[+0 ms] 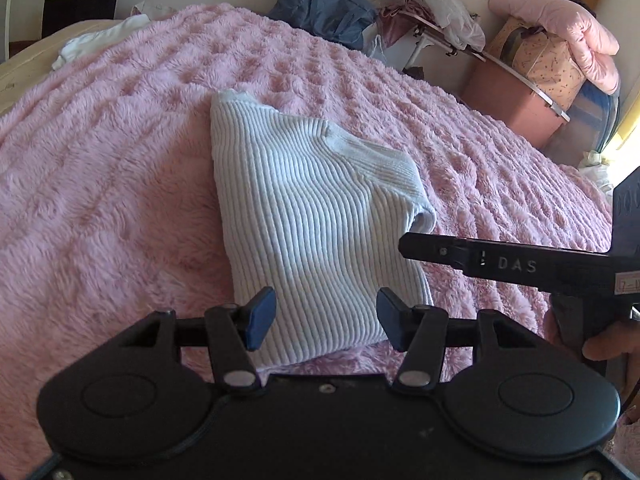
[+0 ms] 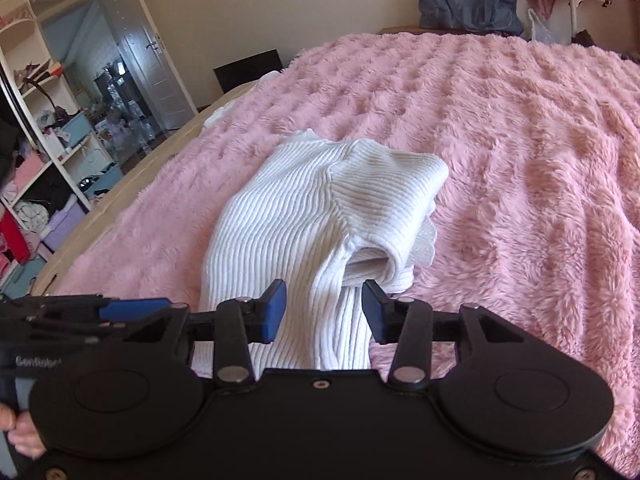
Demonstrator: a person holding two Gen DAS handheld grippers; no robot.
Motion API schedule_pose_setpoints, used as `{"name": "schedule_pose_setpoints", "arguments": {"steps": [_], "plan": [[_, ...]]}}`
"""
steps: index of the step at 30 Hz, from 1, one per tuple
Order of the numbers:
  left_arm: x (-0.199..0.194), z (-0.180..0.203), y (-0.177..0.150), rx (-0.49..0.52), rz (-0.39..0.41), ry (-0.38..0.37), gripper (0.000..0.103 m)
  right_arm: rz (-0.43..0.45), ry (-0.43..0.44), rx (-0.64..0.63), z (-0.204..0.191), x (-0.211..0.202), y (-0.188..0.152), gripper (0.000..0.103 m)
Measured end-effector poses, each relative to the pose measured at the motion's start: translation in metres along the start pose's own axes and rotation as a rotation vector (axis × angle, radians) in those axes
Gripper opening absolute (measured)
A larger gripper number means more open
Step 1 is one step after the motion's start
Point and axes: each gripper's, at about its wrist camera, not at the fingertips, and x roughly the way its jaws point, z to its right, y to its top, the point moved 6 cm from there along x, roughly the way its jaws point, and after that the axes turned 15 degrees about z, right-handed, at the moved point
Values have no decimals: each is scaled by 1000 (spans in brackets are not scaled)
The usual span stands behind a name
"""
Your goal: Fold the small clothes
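Observation:
A small white ribbed knit top (image 1: 304, 216) lies partly folded on the pink fluffy blanket (image 1: 100, 200), one sleeve folded over its body. My left gripper (image 1: 326, 318) is open and empty just above the top's near hem. My right gripper (image 2: 324, 312) is open and empty over the top (image 2: 312, 216) near the folded sleeve opening. The right gripper also shows from the side in the left wrist view (image 1: 500, 260), beside the top's right edge. The left gripper shows at the left edge of the right wrist view (image 2: 80, 312).
A white cloth (image 1: 100, 42) lies at the far corner of the bed. A dark blue bag (image 1: 324, 8), a folding stand with clothes (image 1: 432, 12) and a box with pink bedding (image 1: 552, 60) stand beyond the bed. Shelves with clutter (image 2: 40, 160) stand on the left.

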Motion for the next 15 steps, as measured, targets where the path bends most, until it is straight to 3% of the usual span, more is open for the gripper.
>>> {"name": "schedule_pose_setpoints", "arguments": {"steps": [2, 3, 4, 10, 15], "plan": [[10, 1, -5, -39, -19, -11, 58, -37, 8, 62, 6, 9, -3, 30], [14, 1, -8, -55, -29, -17, 58, -68, 11, 102, 7, 16, -5, 16], [17, 1, -11, -70, -36, -17, 57, -79, 5, 119, 10, 19, -7, 11], [20, 13, -5, -84, -13, -52, 58, -38, -19, 135, 14, -2, 7, 10], [43, 4, -22, -80, -87, -8, 58, -110, -55, 101, 22, 20, -16, 9]]}}
